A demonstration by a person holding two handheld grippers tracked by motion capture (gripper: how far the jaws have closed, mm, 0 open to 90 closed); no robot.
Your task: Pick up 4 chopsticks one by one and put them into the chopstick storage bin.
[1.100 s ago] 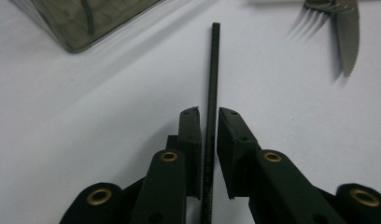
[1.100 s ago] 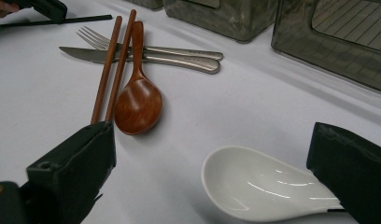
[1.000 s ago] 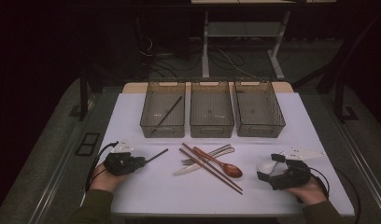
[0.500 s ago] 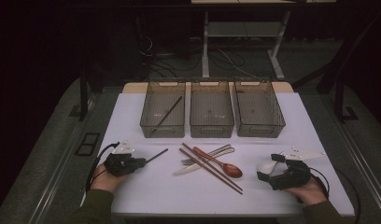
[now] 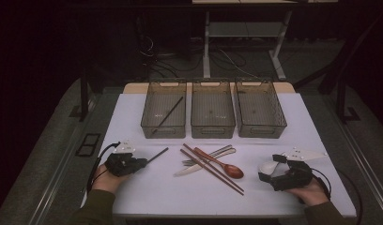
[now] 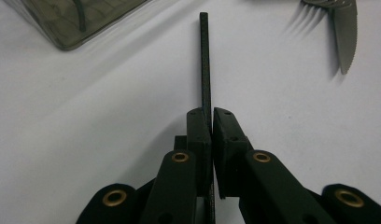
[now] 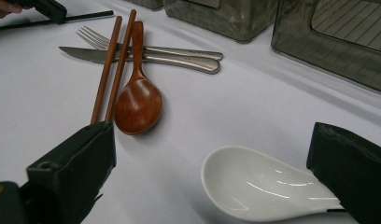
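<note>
No readable labels or writing anywhere. My left tongs (image 6: 212, 116) are clamped on the black chopstick (image 6: 205, 60); it sticks straight out ahead of the tips, low over the white surface (image 6: 86, 130). My right tongs (image 7: 212, 154) stand wide apart, white spoon (image 7: 263, 186) lying between them, its handle end by the right-hand pad; contact unclear.

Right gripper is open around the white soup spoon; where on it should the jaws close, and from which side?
Grip the white soup spoon by its handle, where it narrows behind the bowl, not the wide rounded bowl, which would likely slip. It lies flat, bowl up, between the open right gripper jaws, so probably come low from the handle end, one jaw on each side.
</note>
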